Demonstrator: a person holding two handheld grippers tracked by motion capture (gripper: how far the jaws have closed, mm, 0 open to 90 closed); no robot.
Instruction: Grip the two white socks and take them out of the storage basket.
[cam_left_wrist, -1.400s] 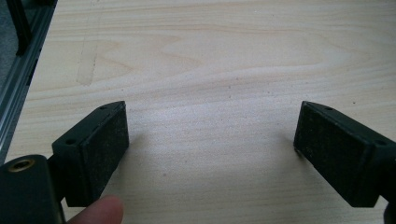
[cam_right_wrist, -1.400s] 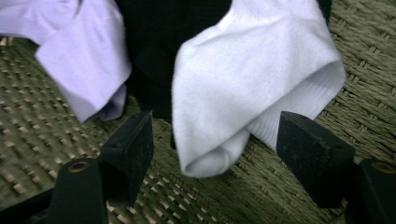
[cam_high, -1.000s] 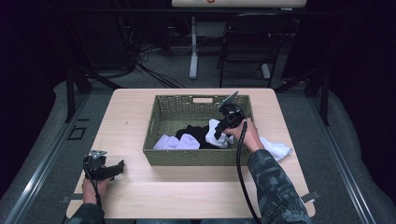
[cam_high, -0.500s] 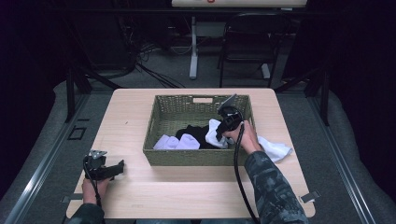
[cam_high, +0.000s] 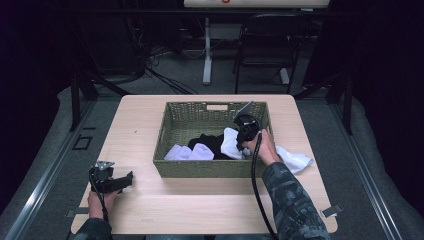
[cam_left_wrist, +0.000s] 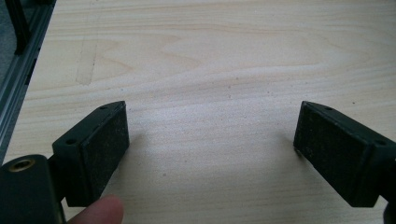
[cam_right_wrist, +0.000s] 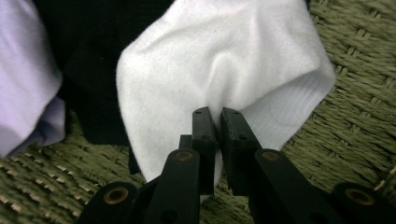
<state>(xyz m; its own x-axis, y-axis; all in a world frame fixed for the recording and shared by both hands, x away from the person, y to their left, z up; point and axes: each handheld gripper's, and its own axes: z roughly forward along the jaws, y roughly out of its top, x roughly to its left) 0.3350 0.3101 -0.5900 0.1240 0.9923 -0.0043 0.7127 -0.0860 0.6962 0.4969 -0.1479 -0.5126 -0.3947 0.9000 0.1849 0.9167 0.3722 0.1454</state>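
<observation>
A green woven basket (cam_high: 167, 125) stands mid-table with a black garment (cam_high: 212, 142), pale lilac cloths (cam_high: 192, 151) and a white sock (cam_high: 231, 142) inside. My right gripper (cam_high: 241, 144) reaches into the basket's right side. In the right gripper view its jaws (cam_right_wrist: 217, 116) are shut on a fold of the white sock (cam_right_wrist: 224, 60), which lies over the black garment (cam_right_wrist: 88, 60) and the basket weave (cam_right_wrist: 355, 107). My left gripper (cam_high: 129, 177) rests low over the table's near left corner. Its fingers (cam_left_wrist: 100, 144) stand wide apart over bare wood, holding nothing.
Another white cloth (cam_high: 295, 159) lies on the table just right of the basket. The light wooden table (cam_high: 210, 200) has a metal rail along its left side (cam_left_wrist: 18, 70). A chair (cam_high: 265, 45) and cables stand on the dark floor behind.
My right gripper has sunk slightly lower into the basket with the white sock still in its jaws. The left gripper has stayed put.
</observation>
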